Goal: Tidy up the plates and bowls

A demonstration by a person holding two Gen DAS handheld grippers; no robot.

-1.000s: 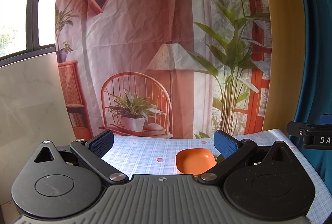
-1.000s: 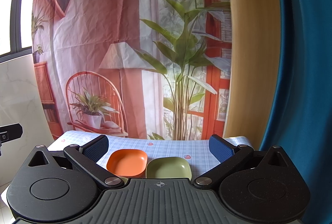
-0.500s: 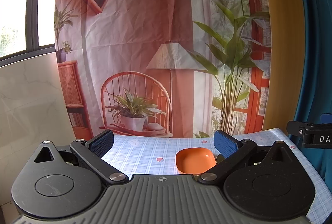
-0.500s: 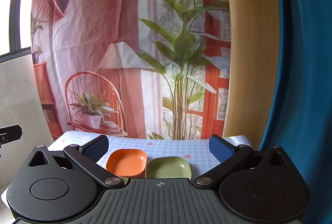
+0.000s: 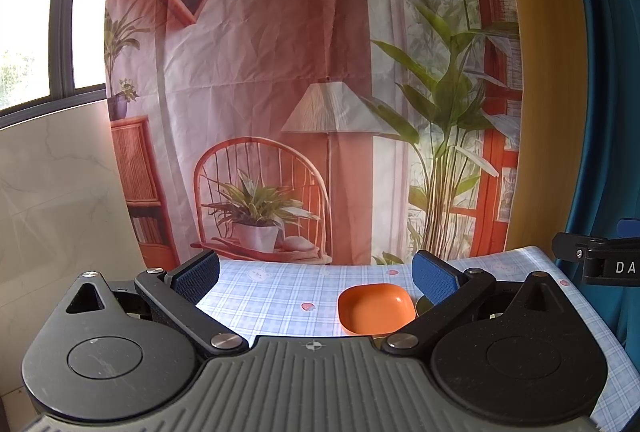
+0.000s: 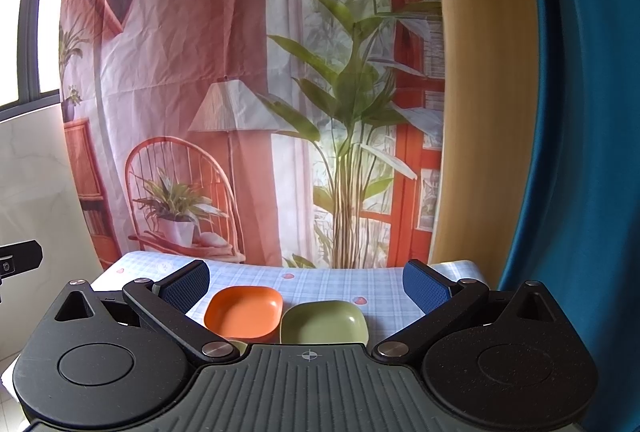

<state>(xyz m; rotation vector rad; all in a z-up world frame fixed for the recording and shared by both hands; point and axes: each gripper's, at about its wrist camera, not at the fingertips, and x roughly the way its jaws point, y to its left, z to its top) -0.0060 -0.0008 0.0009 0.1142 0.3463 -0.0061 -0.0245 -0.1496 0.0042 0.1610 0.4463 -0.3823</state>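
While both pairs of my fingers stand wide and hold nothing, my left gripper [image 5: 316,270] and right gripper [image 6: 306,278] hang above the near edge of the desk [image 6: 320,280]. Just ahead of the right one an orange bowl [image 6: 243,310] and a green bowl [image 6: 324,322] sit side by side, touching or nearly so, on the checked cloth. I judge this the start: nothing is picked yet. Next I must lower the right fingers astride one bowl's rim, then nest it in the other
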